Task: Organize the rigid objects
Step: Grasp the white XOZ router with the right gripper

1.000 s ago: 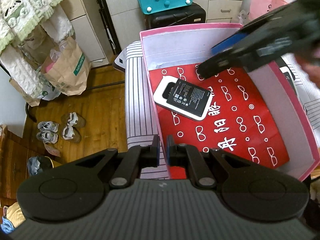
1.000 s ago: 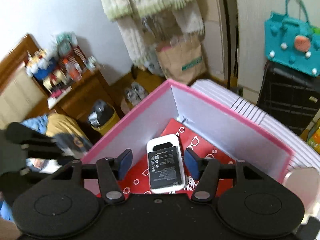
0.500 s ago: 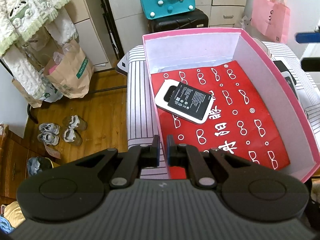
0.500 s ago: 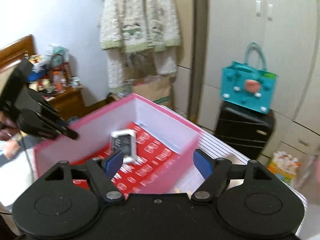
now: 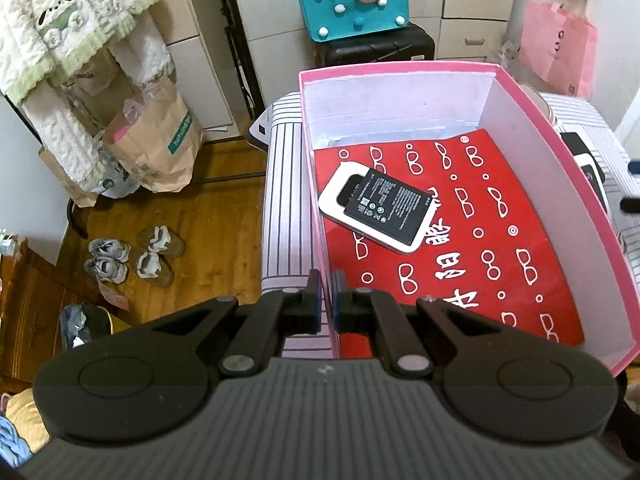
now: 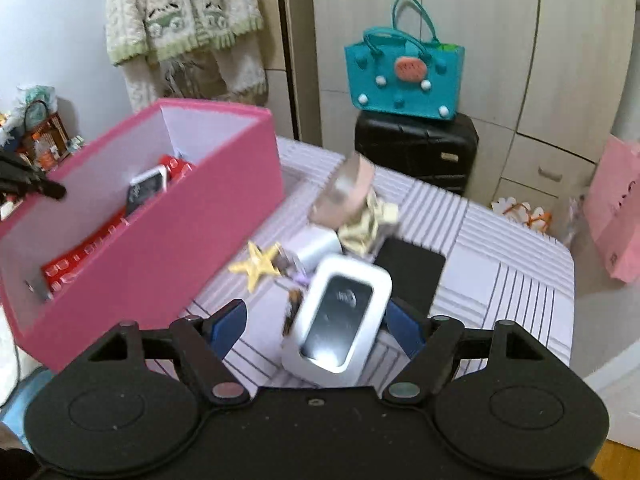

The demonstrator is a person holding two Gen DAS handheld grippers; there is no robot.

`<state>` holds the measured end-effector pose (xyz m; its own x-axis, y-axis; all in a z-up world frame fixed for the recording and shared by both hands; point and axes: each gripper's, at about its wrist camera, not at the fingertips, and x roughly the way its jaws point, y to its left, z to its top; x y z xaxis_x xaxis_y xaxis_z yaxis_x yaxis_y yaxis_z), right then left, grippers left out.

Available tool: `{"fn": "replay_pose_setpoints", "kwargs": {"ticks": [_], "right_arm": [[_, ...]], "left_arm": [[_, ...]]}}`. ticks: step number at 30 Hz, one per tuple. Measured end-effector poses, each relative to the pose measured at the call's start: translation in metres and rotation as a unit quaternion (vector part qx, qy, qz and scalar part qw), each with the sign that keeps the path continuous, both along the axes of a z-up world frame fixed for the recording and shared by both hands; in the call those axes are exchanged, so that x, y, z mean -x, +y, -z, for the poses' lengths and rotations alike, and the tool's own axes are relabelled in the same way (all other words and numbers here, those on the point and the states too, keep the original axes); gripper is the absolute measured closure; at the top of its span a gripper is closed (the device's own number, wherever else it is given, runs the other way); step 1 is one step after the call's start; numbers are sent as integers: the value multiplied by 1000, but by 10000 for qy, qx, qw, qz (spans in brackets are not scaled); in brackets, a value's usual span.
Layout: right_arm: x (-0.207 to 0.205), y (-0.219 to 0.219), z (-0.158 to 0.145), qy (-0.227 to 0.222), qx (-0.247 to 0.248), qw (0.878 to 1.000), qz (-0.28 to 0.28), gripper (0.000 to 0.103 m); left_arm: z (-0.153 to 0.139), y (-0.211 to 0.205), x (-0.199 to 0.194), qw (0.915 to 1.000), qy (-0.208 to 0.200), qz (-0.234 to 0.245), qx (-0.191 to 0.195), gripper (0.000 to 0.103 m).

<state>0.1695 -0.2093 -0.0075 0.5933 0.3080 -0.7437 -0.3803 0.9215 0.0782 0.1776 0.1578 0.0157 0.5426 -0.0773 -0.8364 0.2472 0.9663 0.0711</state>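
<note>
Pinching the near left wall of the pink box [image 5: 320,216], the left gripper [image 5: 325,304] has its fingers together on the thin card, steadying it. Inside, on the red lining, lies one white device with a black battery panel [image 5: 380,208]. The right gripper [image 6: 316,324] stands with its fingers wide apart and nothing pressed between them. A second white device with a dark screen [image 6: 340,316] lies on the striped cloth [image 6: 500,264] right of the box, between those open fingers (nearer the right-hand pad than the left). Its long axis runs near to far, roughly along the fingers, so they would close across its short width. The right hand is plainly the nearer one for it. A yellow starfish [image 6: 260,266] lies just beyond.
</note>
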Motion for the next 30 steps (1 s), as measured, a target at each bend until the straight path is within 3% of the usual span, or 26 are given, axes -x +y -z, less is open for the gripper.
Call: {"fn": "replay_pose_setpoints", "kwargs": {"ticks": [11,16,22,30], "right_arm": [[-10,17,43,-73,561,9983,138,29],[-18,19,48,-19,510,9981,353,33],[-16,16,43,201,246,9994,157,36],[-28,24,55,480,443,9978,85,37]], "left_arm": [[-2,0,1,9997,0,-235,37,99],[-3,3,0,9996,50,-257,103,100],[-3,3,1,9997,18,-236,39,100],[-1,-2,5,9998,46,-205,11,100]]}}
